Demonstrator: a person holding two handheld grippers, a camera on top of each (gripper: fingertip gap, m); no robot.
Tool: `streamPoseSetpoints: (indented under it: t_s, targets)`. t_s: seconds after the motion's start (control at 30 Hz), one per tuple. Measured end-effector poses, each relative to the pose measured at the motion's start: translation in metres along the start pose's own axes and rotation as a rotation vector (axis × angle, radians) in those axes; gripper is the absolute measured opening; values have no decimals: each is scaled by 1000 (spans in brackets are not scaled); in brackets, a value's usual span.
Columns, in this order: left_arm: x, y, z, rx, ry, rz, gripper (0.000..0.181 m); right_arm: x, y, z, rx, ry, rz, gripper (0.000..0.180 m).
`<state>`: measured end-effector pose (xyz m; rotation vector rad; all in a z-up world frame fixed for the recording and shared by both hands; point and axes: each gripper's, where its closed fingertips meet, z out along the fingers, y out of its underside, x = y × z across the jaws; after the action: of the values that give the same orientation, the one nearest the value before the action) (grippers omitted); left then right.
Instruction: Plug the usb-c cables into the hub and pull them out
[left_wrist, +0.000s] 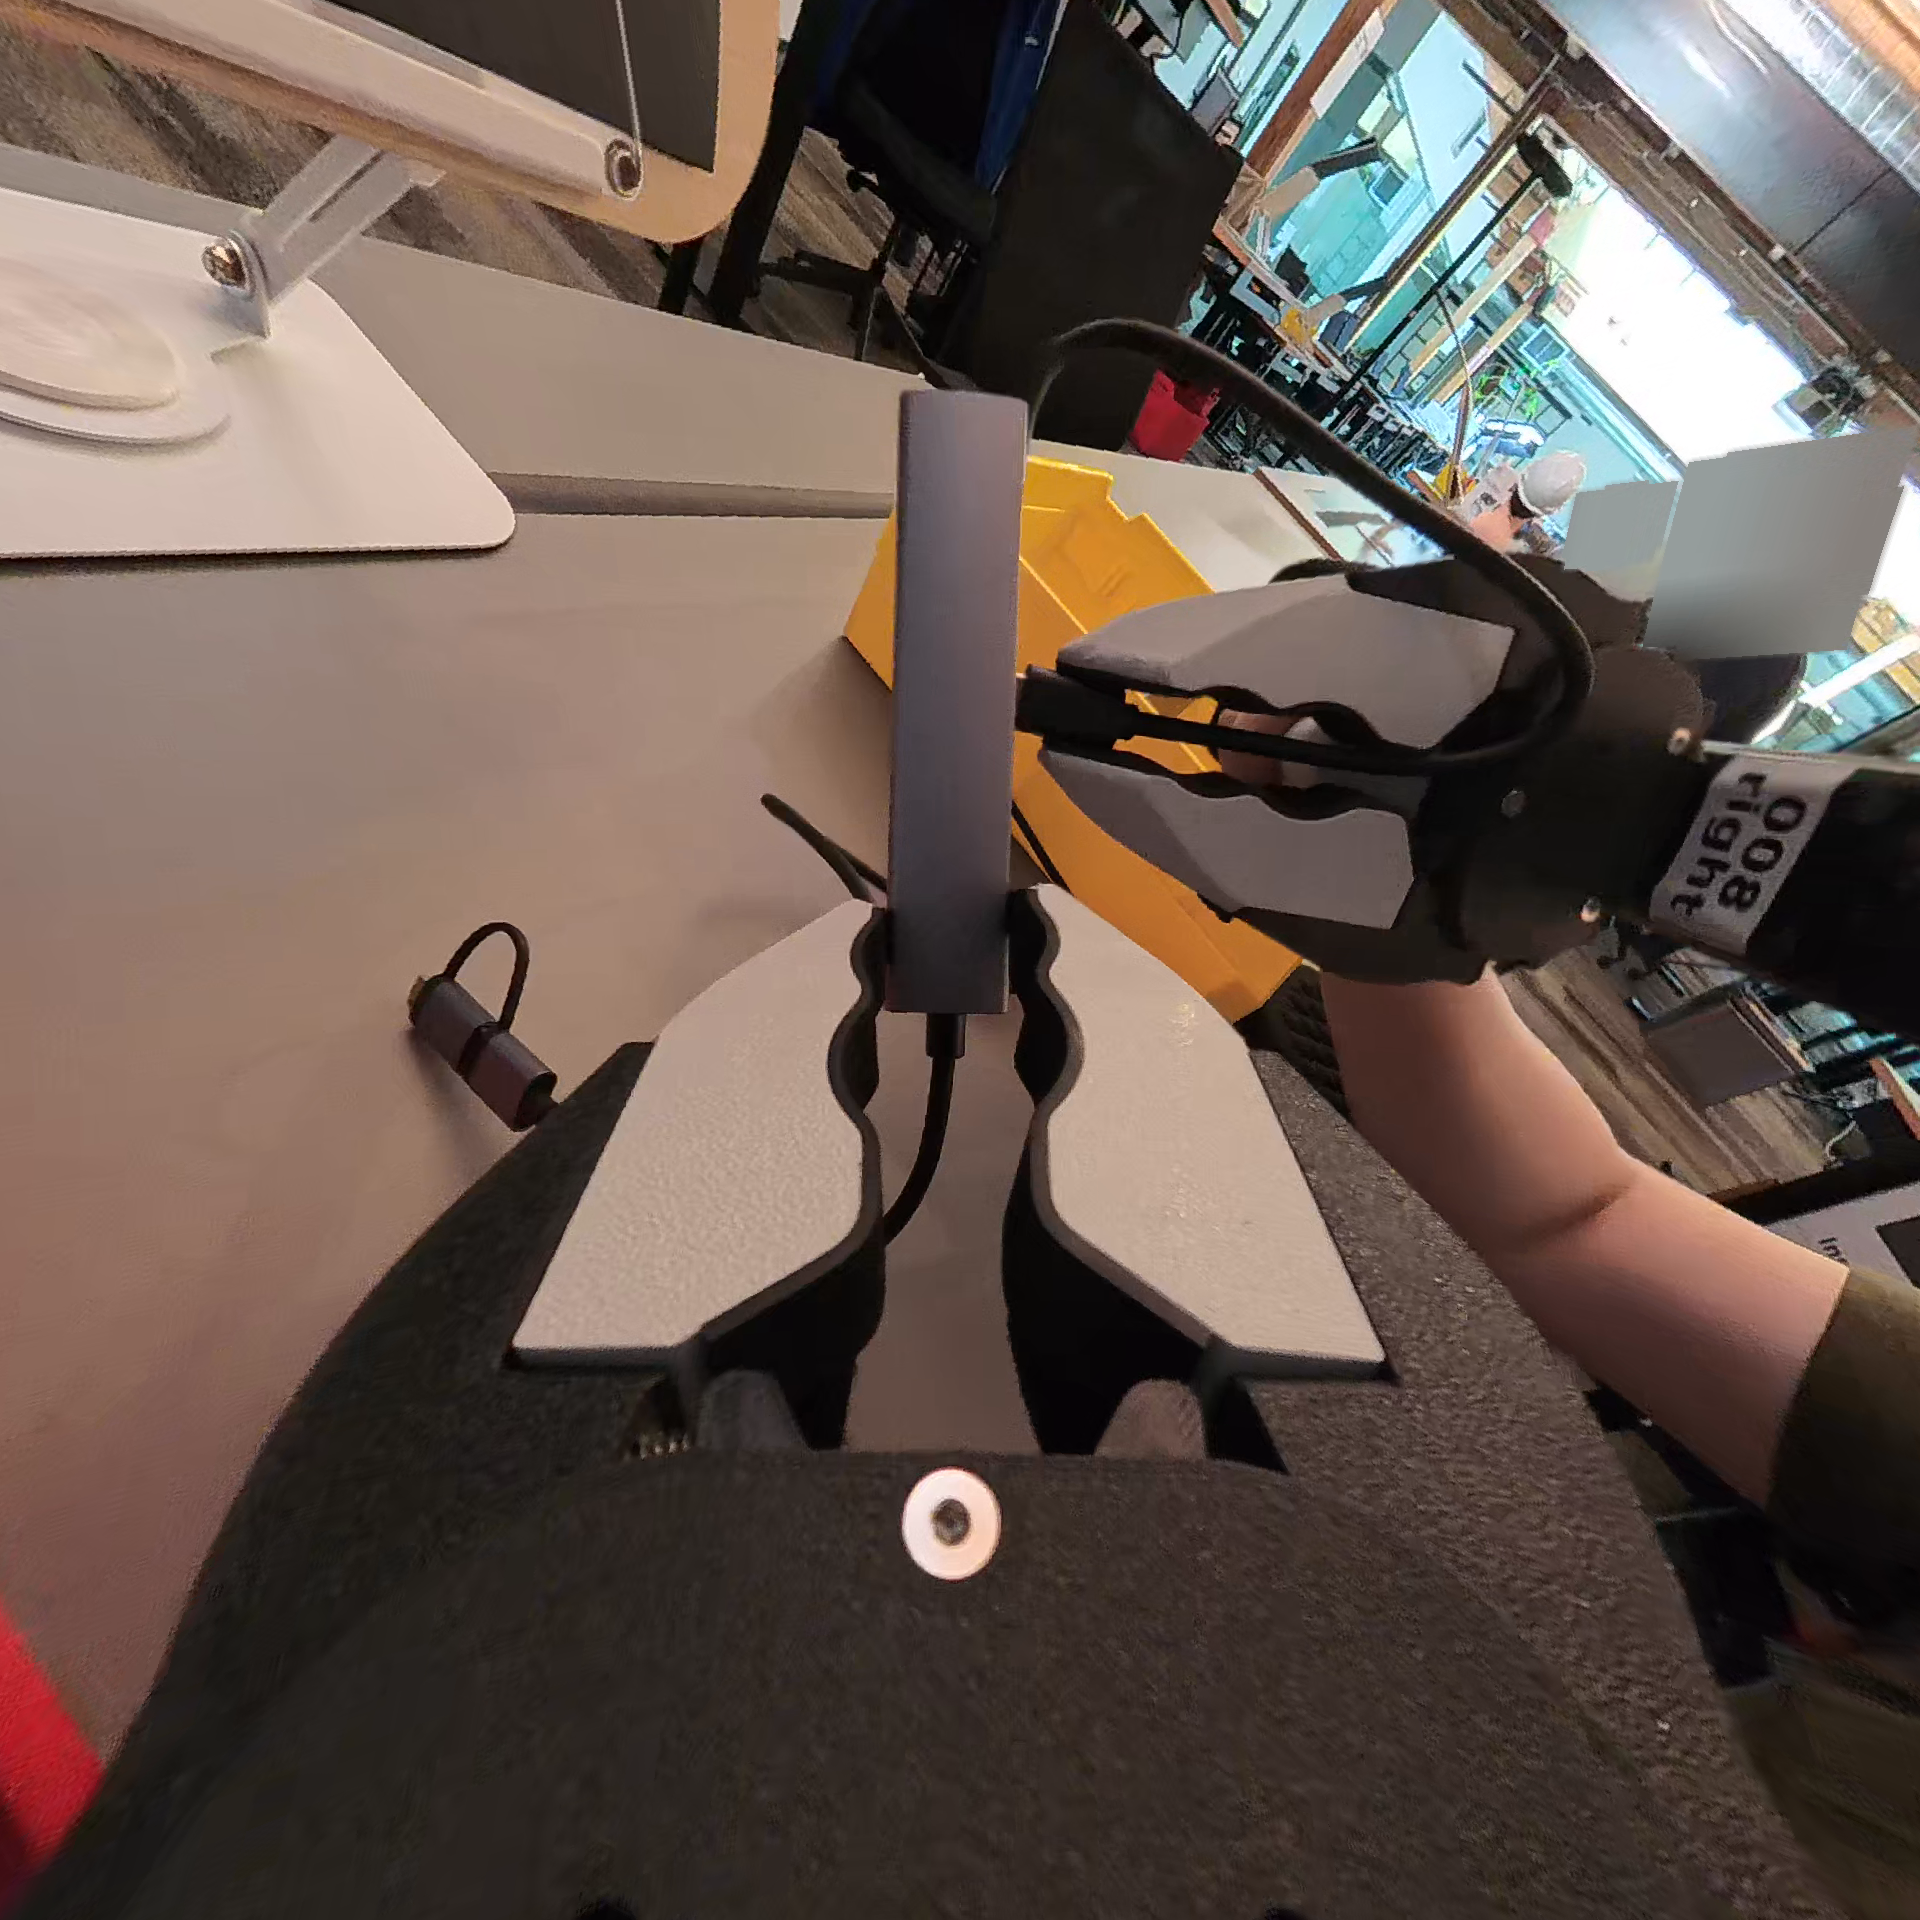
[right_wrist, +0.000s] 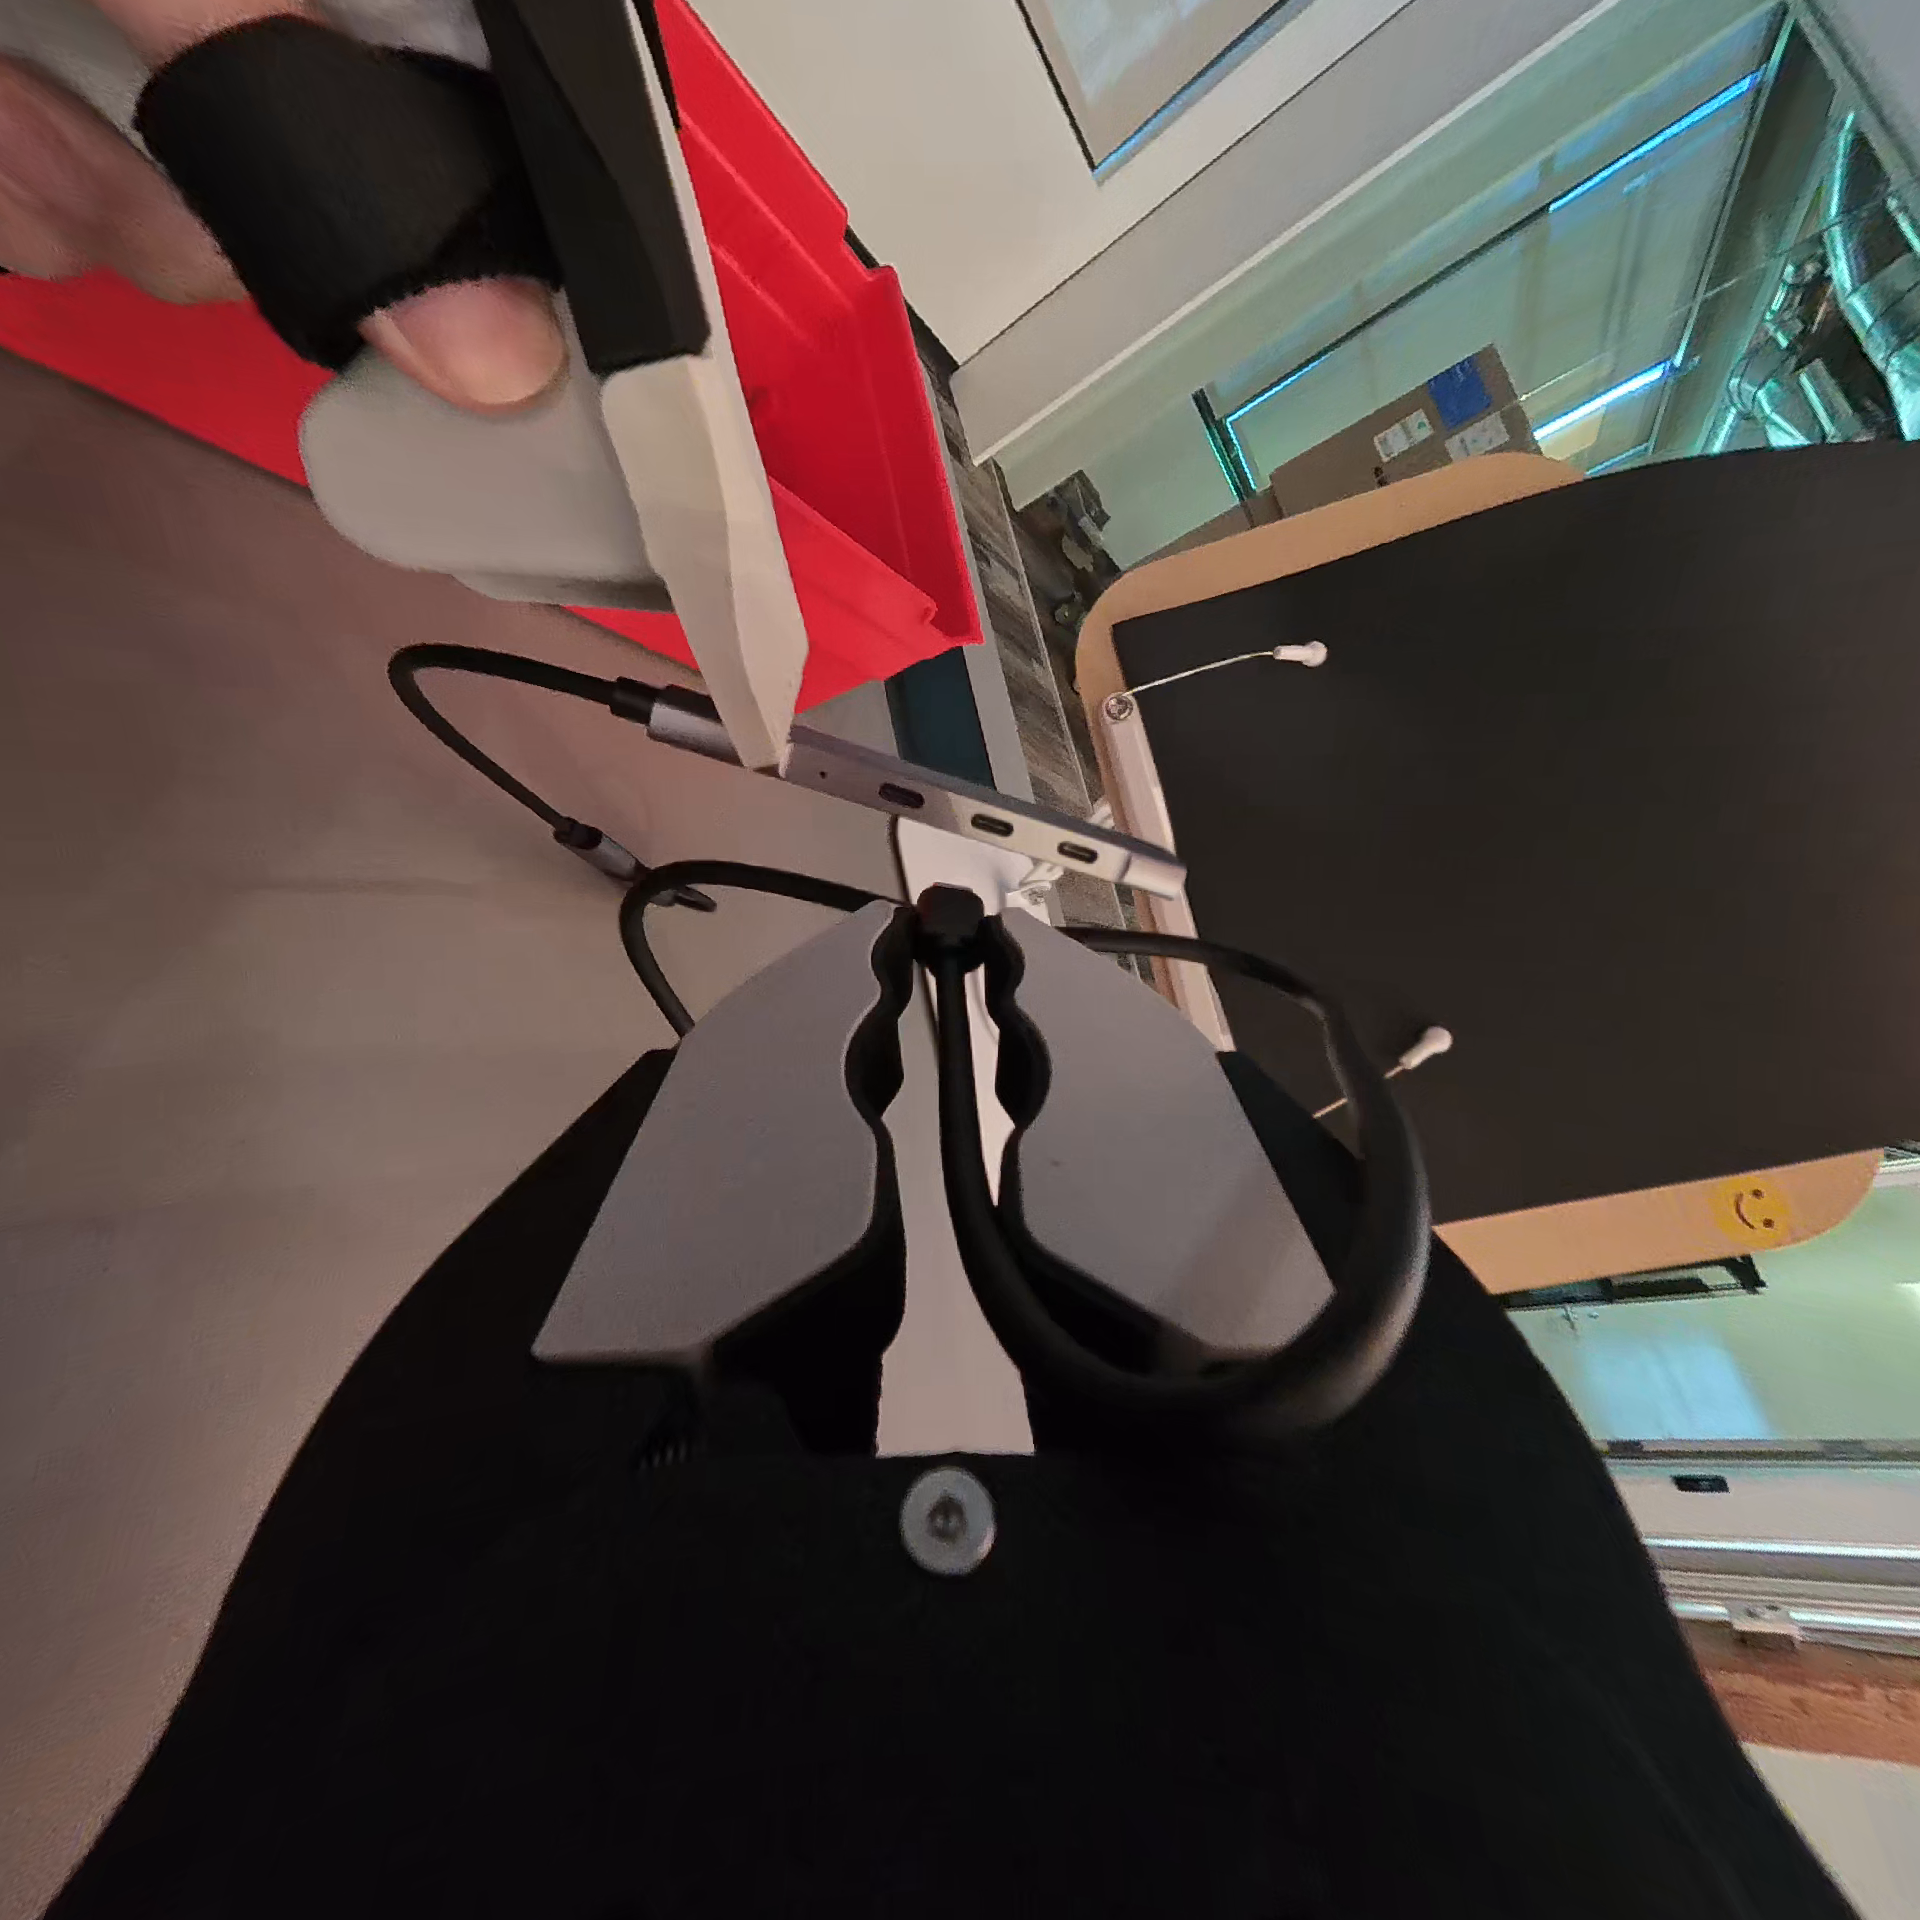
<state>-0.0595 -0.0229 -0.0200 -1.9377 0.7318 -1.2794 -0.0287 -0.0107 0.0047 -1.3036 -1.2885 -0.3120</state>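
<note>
A grey desk (left_wrist: 364, 727) carries a white stand base (left_wrist: 260, 457) at ten o'clock in the left wrist view. A small dark adapter (left_wrist: 488, 1039) with a cable loop lies at nine o'clock. A yellow bin (left_wrist: 1122, 623) sits at one o'clock.

Black tongs (left_wrist: 951, 935) with grey wavy-edged fingers (left_wrist: 717, 1153); olive sleeve (left_wrist: 1849, 1455).

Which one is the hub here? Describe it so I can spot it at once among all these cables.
Start at the grey table, where the left claw points forward above it. Clamped between its tips is the hub, a slim dark grey bar standing up. Unlike the black cable in the right claw, it is rigid, flat-sided, with three oval ports along one edge.
</note>
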Motion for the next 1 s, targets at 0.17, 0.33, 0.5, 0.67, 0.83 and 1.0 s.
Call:
streamPoseSetpoints:
  t_s: [0.17,0.33,0.5,0.67,0.83,1.0]
  targets:
    - [-2,-1,-1,11,-4,-14,22,-6,-12,-2,77,-56,69,13]
    - [-4,0,-1,12,-1,-16,22,-6,-20,-5,128,-83,144,13]
    - [1,1,1,7,11,1,22,-6,-19,-5,140,-109,189,14]
    - [4,1,2,6,22,9,22,-7,-16,-4,133,-123,197,14]
    - [5,0,1,10,6,73,22,-5,-18,-5,144,-129,236,13]
    - [5,-3,0,30,3,92,22,-3,-18,-4,144,-159,353,14]
